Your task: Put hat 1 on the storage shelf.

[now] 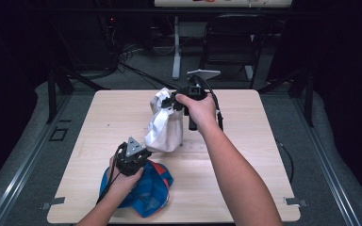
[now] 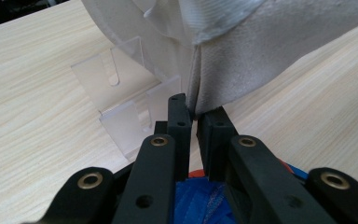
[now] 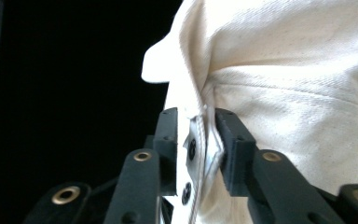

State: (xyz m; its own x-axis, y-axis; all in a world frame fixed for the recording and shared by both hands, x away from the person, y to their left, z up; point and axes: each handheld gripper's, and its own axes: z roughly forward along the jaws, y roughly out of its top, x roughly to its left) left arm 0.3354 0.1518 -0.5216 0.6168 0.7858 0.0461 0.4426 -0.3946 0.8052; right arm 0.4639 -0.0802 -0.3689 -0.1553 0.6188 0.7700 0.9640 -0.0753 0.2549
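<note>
white cloth (image 1: 162, 127): off-white woven cotton with a fine twill weave and stitched seams, kinda bag-shaped; hangs over the middle of the table, long axis up-down, top leaning a bit toward the far side, bottom edge down at the tabletop

right claw (image 1: 175, 101): pinching the top hem of the white cloth; in the right gripper view (image 3: 204, 140) jaws nearly shut with a folded seam edge squeezed between them, black plastic, brass-looking rivets on the links

left claw (image 1: 142, 151): jaws almost together, just a thin slit; in the left gripper view (image 2: 195, 120) tips right at the lower corner of the white cloth (image 2: 261, 51), looks like the hem sits in that slit but can't tell for sure if it's really gripped

clear stand (image 2: 121, 98): see-through acrylic, flat stepped panels with a slot cut in one, standing on the table just behind the cloth's bottom edge

blue cloth (image 1: 153, 188): crumpled, shiny-ish blue fabric with orange-red bits, lumped on the near edge of the table under the left hand (image 1: 122, 181)

table (image 1: 245, 155): light wood-grain top, squarish, rounded corners, matte

right hand (image 1: 199, 110): wrapped around the gripper body, above the far middle of the table
</note>
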